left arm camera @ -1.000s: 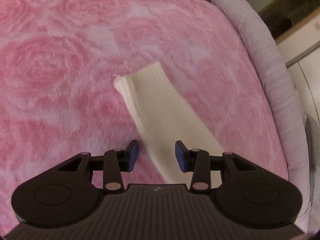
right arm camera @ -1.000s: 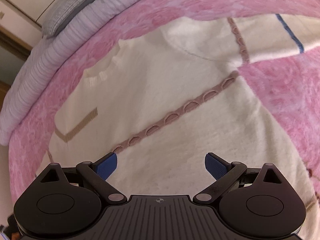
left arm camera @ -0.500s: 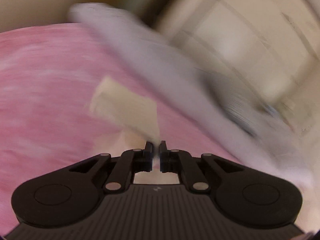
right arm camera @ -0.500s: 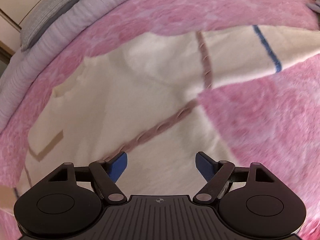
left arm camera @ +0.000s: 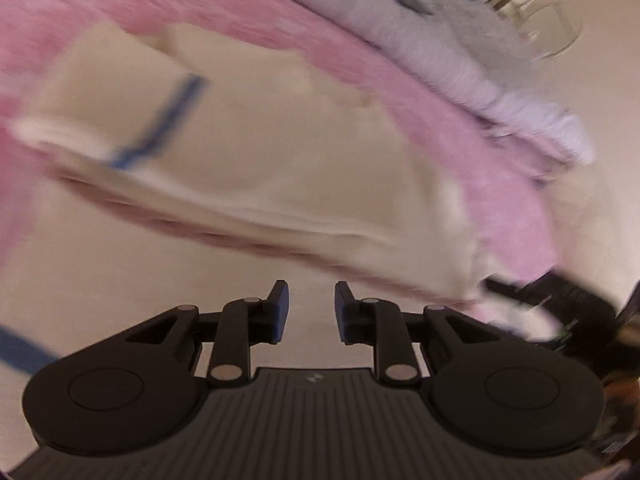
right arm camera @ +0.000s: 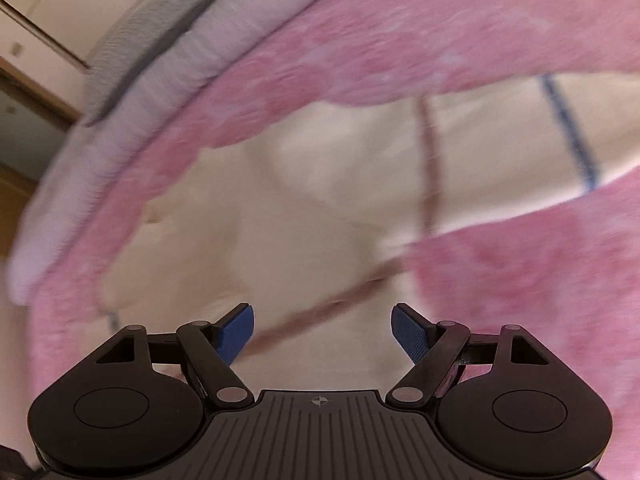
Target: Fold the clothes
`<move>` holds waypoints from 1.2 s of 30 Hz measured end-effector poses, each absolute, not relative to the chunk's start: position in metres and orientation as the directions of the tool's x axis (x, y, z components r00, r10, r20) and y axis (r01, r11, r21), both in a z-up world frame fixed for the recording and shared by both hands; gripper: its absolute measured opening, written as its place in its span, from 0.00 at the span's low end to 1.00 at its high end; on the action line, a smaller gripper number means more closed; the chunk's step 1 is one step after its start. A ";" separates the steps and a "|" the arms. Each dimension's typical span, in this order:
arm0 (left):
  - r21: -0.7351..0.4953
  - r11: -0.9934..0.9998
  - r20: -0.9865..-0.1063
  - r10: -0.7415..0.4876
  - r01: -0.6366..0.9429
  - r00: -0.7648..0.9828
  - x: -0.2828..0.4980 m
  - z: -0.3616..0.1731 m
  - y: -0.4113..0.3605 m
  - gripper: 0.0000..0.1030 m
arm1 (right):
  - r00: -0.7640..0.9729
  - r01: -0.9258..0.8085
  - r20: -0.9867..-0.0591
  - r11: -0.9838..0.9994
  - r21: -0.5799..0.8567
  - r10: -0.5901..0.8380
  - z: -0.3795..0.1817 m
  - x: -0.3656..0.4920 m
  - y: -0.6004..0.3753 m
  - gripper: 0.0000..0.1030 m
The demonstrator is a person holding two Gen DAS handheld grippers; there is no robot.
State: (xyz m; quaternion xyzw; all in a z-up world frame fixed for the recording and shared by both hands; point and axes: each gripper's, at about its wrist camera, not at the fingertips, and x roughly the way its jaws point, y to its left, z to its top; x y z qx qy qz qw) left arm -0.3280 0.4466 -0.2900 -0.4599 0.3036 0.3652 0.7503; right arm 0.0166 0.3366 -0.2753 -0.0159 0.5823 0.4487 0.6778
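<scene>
A cream sweater (right arm camera: 304,208) with brown cable trim lies on a pink rose blanket (right arm camera: 400,52). Its one sleeve with a blue stripe (right arm camera: 568,132) stretches to the right in the right wrist view. In the left wrist view the other sleeve (left arm camera: 168,120), also blue-striped, lies folded across the sweater body (left arm camera: 320,152). My left gripper (left arm camera: 308,312) is open and empty just above the cream fabric. My right gripper (right arm camera: 322,328) is open wide and empty over the sweater's lower body. Both views are blurred by motion.
A lilac ribbed bedcover (right arm camera: 168,72) and a grey pillow (right arm camera: 152,40) run along the bed's far edge, also seen in the left wrist view (left arm camera: 460,60). Cream cabinets (right arm camera: 60,8) stand behind. A dark object (left arm camera: 560,300) shows at the right in the left wrist view.
My left gripper shut on the sleeve cuff, swung it over onto the sweater body, and has opened again. My right gripper has drifted left over the body, staying open.
</scene>
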 end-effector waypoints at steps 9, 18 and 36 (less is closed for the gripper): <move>-0.287 0.249 -0.843 0.392 -0.925 0.368 -0.382 -0.297 0.490 0.18 | -0.291 -0.433 -0.683 0.544 0.719 0.671 -0.333 -0.006 0.399 0.58; -0.271 0.281 -0.845 0.389 -0.921 0.367 -0.385 -0.307 0.506 0.18 | -0.124 -0.617 -0.529 0.353 0.703 0.839 -0.290 -0.023 0.419 0.10; -0.189 0.357 -0.863 0.383 -0.915 0.328 -0.359 -0.311 0.519 0.16 | 0.105 -0.680 -0.759 0.603 0.417 0.643 -0.317 0.038 0.397 0.10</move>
